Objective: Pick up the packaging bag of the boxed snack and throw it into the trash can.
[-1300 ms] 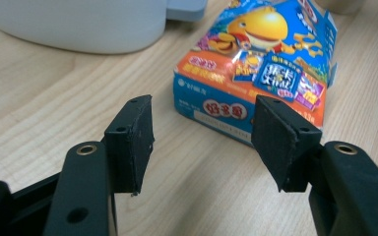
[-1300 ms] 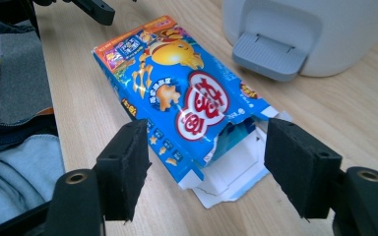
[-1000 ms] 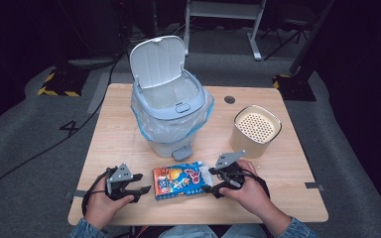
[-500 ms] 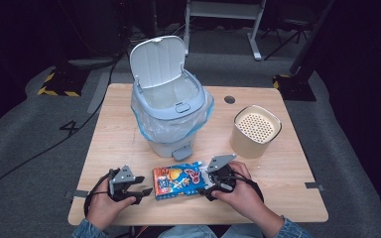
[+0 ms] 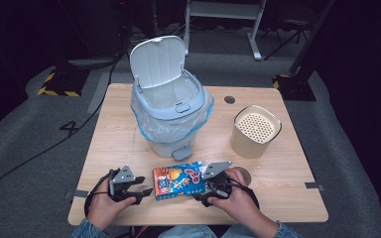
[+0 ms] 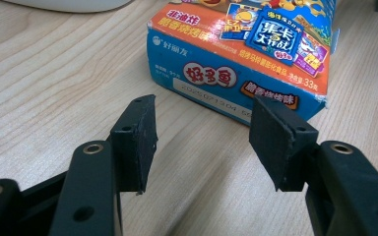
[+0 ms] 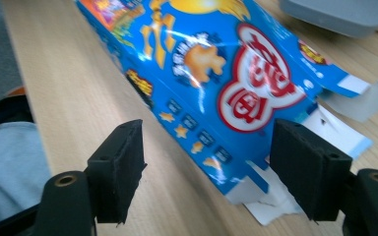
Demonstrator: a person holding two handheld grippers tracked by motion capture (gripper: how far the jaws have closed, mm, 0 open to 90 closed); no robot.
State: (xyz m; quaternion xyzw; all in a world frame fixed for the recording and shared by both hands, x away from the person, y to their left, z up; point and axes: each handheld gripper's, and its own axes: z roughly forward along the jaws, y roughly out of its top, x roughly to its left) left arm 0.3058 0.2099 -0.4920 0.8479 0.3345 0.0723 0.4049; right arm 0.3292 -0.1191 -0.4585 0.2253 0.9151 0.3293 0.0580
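A blue and orange snack box (image 5: 177,182) lies flat on the wooden table (image 5: 119,129) near its front edge, between my two grippers. My left gripper (image 5: 146,191) rests just left of it, open. In the left gripper view the box (image 6: 241,49) lies a little beyond the left gripper (image 6: 202,123), with bare wood between the jaws. My right gripper (image 5: 202,187) is at the box's right end, open. In the right gripper view the box's (image 7: 216,73) torn end with its white flaps reaches in between the jaws of the right gripper (image 7: 211,152); the pads stand apart from it.
A pale blue pedal bin (image 5: 171,111) with a plastic liner and its lid raised stands mid-table behind the box; its pedal (image 7: 339,14) is close to the box. A tan perforated-top cylinder (image 5: 254,131) stands at the right. A round cable hole (image 5: 229,99) is farther back.
My right gripper has moved left and slightly down, onto the box's right end. The left gripper and the box have kept still.
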